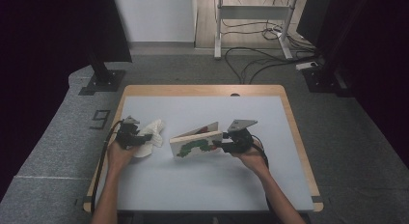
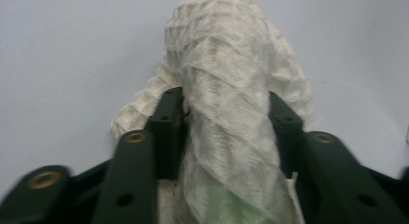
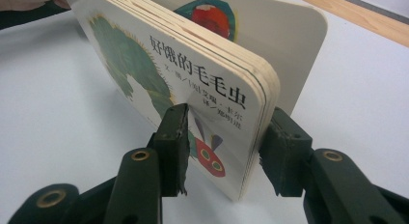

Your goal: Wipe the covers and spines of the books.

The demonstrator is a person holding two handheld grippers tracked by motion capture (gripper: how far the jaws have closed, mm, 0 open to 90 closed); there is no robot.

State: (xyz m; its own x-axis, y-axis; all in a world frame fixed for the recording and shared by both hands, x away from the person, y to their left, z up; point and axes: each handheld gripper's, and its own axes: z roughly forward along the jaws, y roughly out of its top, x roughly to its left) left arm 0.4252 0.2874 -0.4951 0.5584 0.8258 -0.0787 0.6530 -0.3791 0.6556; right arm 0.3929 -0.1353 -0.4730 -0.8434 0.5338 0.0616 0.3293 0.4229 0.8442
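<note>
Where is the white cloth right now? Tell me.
In the high view the white cloth lies on the table's left side, between the left claw's jaws, left of the picture book.

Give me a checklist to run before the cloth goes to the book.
1. Right tool clamped on book: ok.
2. Book standing on edge, one board page swung away from the stack: ok.
3. Cloth between left tool pads: ok; firm grip: cannot tell.
4. Gap between cloth and book clear: ok.
5. Dirt on the book: cannot tell.
</note>
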